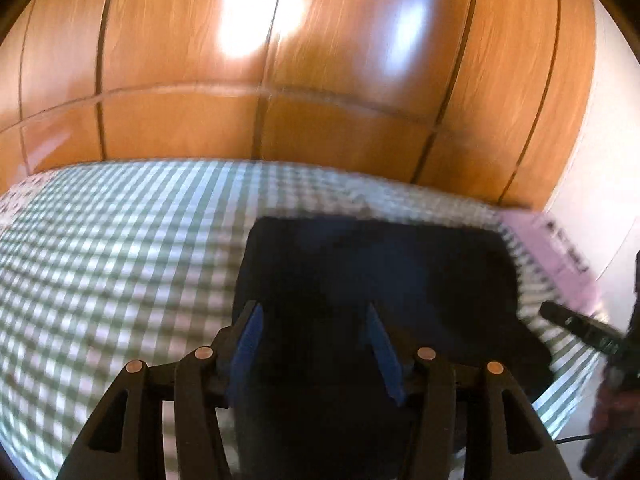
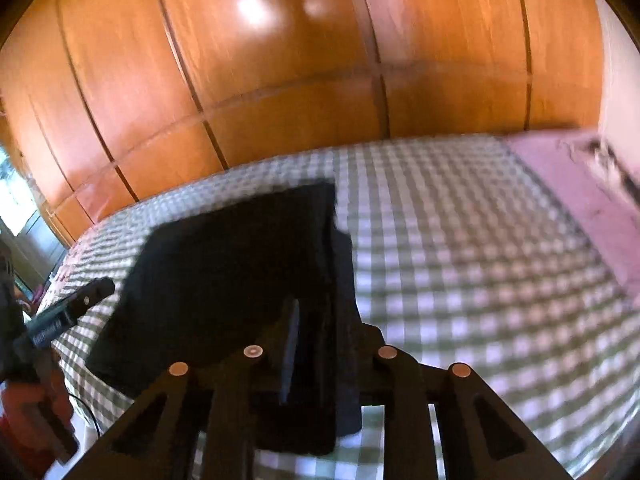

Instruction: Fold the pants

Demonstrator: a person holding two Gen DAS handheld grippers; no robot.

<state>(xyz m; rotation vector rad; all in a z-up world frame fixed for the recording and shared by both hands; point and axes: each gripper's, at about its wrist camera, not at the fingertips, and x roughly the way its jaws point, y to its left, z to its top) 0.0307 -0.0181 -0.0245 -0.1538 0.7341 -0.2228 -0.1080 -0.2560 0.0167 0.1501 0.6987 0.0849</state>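
The dark navy pants [image 1: 376, 276] lie folded into a thick block on the green checked bedcover [image 1: 120, 260]. My left gripper [image 1: 316, 316] is open, its blue pads [image 1: 248, 344] spread wide above the near part of the pants. In the right wrist view the pants [image 2: 240, 256] lie left of centre. My right gripper [image 2: 320, 320] is shut on the pants' near right edge, and dark cloth fills the gap between its fingers. The right gripper also shows in the left wrist view [image 1: 548, 309], and the left gripper in the right wrist view [image 2: 102, 288].
A wooden wardrobe [image 1: 280, 80] stands behind the bed. A pink pillow [image 2: 580, 200] lies at the bed's right end. The checked cover [image 2: 480, 280] spreads wide to the right of the pants. A cable [image 2: 88, 412] hangs at the bed's near edge.
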